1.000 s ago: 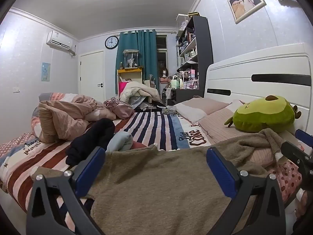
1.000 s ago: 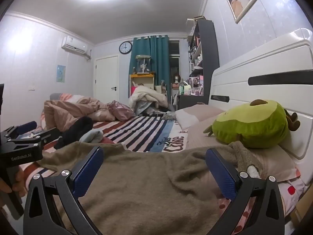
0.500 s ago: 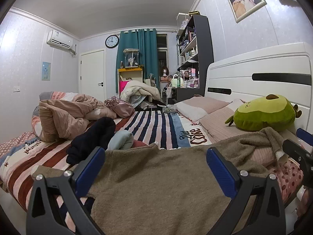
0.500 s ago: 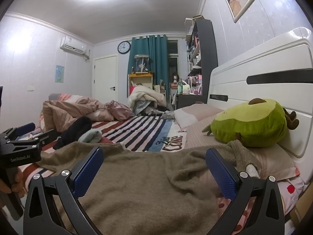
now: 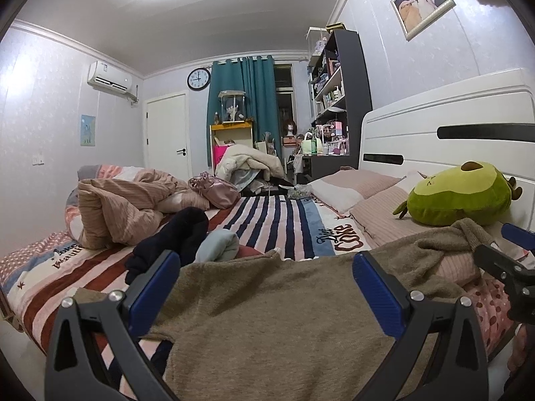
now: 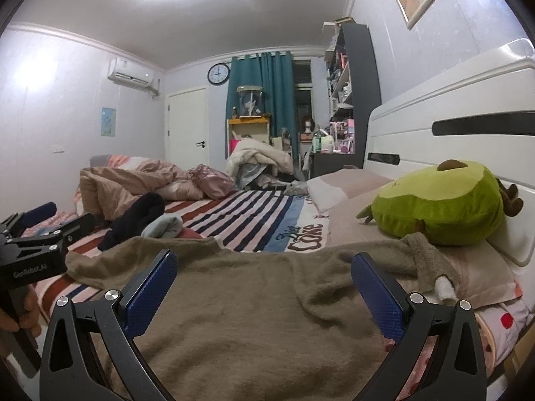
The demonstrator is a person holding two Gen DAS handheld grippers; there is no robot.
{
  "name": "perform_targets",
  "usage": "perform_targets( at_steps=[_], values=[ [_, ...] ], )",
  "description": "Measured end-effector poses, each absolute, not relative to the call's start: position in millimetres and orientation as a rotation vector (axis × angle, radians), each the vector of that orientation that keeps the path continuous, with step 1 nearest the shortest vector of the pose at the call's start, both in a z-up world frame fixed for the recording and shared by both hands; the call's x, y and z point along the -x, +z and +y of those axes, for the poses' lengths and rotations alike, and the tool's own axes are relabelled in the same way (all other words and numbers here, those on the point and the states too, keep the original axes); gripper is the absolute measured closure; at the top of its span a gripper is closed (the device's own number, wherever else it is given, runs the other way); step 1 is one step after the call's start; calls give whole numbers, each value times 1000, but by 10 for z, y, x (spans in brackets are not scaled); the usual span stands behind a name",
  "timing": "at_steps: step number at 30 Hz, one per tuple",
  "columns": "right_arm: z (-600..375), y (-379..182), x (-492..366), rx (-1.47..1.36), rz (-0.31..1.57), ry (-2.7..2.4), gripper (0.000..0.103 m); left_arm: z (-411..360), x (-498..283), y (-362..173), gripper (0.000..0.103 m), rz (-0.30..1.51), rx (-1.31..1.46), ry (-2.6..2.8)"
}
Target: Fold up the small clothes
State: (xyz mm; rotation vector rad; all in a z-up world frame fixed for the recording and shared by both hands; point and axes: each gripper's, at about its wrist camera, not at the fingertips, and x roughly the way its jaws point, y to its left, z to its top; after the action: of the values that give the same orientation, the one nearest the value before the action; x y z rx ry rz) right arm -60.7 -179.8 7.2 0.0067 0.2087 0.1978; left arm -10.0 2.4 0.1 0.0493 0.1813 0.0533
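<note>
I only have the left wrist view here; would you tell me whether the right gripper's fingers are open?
Observer: Yes, the right gripper is open, its fingers spread over the brown sweater with nothing pinched.
Operator: Thank you. Is anything tucked by the sleeve near the pillow?
Observer: A white bit of cloth peeks out beneath the sleeve end, beside the pillow.
Operator: And how does my left gripper look from there?
Observer: The left gripper is left of the sweater, fingers apart, with a hand on its handle.
</note>
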Motion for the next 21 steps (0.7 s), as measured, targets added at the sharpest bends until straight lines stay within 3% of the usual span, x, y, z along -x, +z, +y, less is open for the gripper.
perform_targets(
  at_steps=[21],
  values=[
    [-1570, 165, 618, 26, 217, 210, 0, 131, 170, 10, 1, 166, -26, 38]
  ],
)
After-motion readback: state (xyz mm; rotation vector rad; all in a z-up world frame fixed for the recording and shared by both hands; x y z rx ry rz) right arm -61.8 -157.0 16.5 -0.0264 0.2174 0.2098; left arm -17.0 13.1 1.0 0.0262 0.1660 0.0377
